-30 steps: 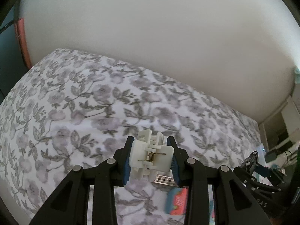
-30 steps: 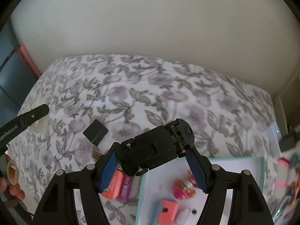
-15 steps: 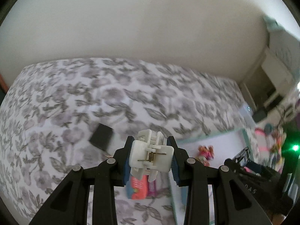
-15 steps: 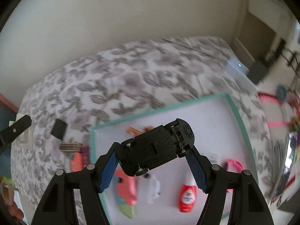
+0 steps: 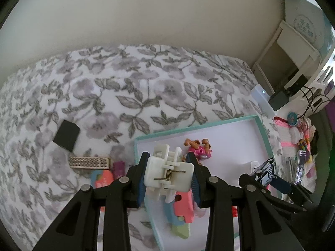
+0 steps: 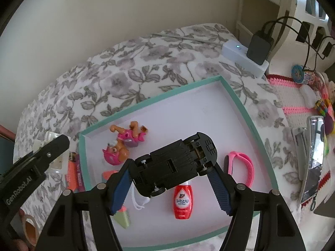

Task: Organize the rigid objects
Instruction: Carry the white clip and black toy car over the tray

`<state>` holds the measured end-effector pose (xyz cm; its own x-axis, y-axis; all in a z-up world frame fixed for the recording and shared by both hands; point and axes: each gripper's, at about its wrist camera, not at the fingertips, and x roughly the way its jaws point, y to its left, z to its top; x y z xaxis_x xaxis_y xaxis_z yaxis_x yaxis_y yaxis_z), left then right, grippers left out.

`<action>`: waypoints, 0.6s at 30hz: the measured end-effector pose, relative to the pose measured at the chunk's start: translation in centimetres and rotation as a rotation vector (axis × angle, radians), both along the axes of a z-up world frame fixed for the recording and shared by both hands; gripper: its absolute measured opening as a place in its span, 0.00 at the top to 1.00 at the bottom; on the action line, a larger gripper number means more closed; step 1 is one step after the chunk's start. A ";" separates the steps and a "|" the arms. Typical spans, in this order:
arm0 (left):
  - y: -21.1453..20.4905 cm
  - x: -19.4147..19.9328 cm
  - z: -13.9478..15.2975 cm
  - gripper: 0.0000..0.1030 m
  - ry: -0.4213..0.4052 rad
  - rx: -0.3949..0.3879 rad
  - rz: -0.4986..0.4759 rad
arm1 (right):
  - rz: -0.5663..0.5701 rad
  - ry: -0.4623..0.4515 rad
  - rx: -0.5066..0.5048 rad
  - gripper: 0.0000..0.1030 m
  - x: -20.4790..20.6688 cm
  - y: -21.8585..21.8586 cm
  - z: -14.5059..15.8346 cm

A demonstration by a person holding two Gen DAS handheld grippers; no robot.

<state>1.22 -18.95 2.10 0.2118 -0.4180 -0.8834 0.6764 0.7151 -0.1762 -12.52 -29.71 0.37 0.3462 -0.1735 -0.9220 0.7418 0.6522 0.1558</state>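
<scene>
A floral grey-and-white bedspread (image 5: 129, 96) against a plain cream wall fills the left wrist view, with a shallow teal-rimmed tray (image 5: 194, 126) lying on it at right. The left gripper (image 5: 168, 176) hangs over the tray's near-left corner, its fingers pinching a white plastic spring clip (image 5: 167, 173) by its flat sides; the clip looks light, stiff and smooth, and the exposed wire spring suggests it would be best held by the body, not the lever ends. Outside the tray to the left lie a black square block (image 5: 66, 136), a pale perforated bar (image 5: 89, 162) and a pink strawberry-print eraser (image 5: 102, 178); inside it lies a pink toy puppy (image 5: 197, 149). In the right wrist view the same bed runs to a power strip (image 6: 244, 57) and cluttered shelf at far right. The right gripper (image 6: 170, 174) hovers above the tray (image 6: 240, 104), fingers clamped on the nose and tail of an upside-down black toy car (image 6: 173, 164), which looks rigid and light, though its free wheels could let it roll once set down. Below it in the tray lie the puppy (image 6: 123, 144), a red bottle (image 6: 183, 201), a pink wristband (image 6: 240, 166), a white cord (image 6: 139, 201) and a green wedge (image 6: 123, 218); open floor remains toward the tray's far right, which looks the likeliest landing spot. The other gripper's arm (image 6: 35, 165) crosses at left.
</scene>
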 end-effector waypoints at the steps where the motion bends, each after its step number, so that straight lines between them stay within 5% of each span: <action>1: -0.1 0.1 -0.3 0.64 0.013 0.000 -0.001 | 0.000 0.001 0.003 0.29 0.0 -0.1 -0.1; 18: 0.2 1.1 -3.4 0.64 0.102 0.018 0.045 | 0.041 0.047 0.014 0.29 0.6 0.1 -2.3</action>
